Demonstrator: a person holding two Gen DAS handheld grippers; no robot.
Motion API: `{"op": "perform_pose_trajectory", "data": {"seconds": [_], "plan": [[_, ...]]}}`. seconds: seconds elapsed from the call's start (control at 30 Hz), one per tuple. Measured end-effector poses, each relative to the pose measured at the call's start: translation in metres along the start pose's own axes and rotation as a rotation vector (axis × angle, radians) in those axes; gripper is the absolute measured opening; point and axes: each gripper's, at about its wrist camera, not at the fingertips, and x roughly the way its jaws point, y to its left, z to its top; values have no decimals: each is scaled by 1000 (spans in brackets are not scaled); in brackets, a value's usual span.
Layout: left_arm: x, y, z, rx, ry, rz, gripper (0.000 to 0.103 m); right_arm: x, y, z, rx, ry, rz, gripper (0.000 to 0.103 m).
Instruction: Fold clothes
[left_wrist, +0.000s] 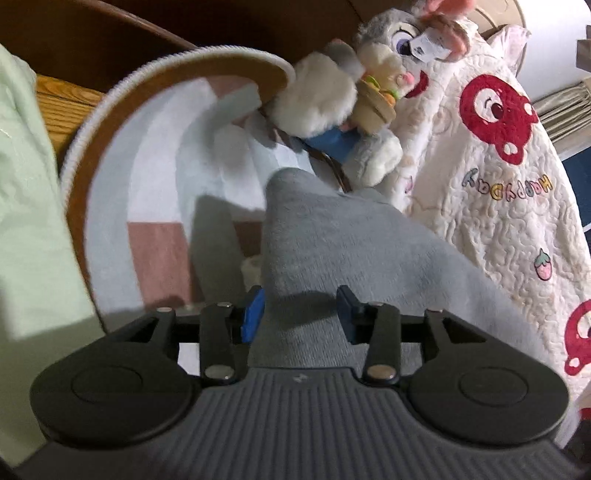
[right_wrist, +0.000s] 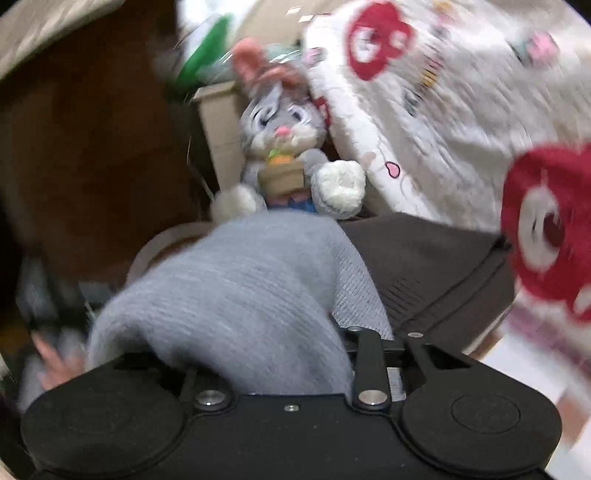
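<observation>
A: Left gripper (left_wrist: 299, 314) first. Holding what?

B: Pinching the grey sweater (left_wrist: 351, 251) between two blue pads (left_wrist: 253, 317). Soft cloth bunched up in the gap and sticking up to a point just past the pads.

A: And the right gripper (right_wrist: 277, 354)?

B: Can't tell if open or closed. Fingers all covered by the same grey sweater (right_wrist: 240, 288), draped right over the front like a little hill.

A: Anything close by on that side?

B: Blurry fingers of a hand (right_wrist: 55, 362) at the near left, next to the grey cloth. A dark brown piece of clothing (right_wrist: 424, 266) just to the right, lying flat, touching the sweater's edge.

A: Under the sweater on the left view?

B: A round rug (left_wrist: 147, 166) with pink, white and pale blue patches and a white rim. A light green cloth (left_wrist: 26, 221) way over on the left edge. A bit of wood floor (left_wrist: 55, 99) between the two.

A: Farther away?

B: A fluffy grey and white toy bunny (left_wrist: 369, 92), sitting past the sweater, hugging a little toy basket. Same bunny (right_wrist: 280, 147) straight ahead in the right view, a cardboard box (right_wrist: 218, 122) behind it.

A: And on the right?

B: A big white quilt (left_wrist: 480, 184) with red bears, leaning beside the bunny. Very blurry in the right view (right_wrist: 424, 110).
</observation>
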Motion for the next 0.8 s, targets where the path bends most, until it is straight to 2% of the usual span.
{"op": "perform_pose_trajectory", "data": {"seconds": [0.17,0.27,0.37,0.5,0.63,0.7,0.77,0.8], "plan": [[3,-26,-4,41,-35,-23,41,4,-4,43,258,-52,167,28],[11,-59,10,94,-28,-55,41,6,-7,69,413,-83,267,23],[23,-96,26,156,-14,-91,40,-10,-32,44,533,-147,216,22],[54,-152,32,234,68,-121,38,-34,-67,5,689,-236,130,21],[88,-202,-6,397,210,-151,40,-58,-103,-33,843,-326,42,21],[107,-218,-39,470,287,-146,43,-70,-121,-52,920,-371,-3,24],[116,-226,-67,509,325,-116,43,-81,-139,-72,996,-416,-48,26],[113,-226,-76,513,321,-120,43,-84,-147,-85,1011,-404,-64,26]]}}
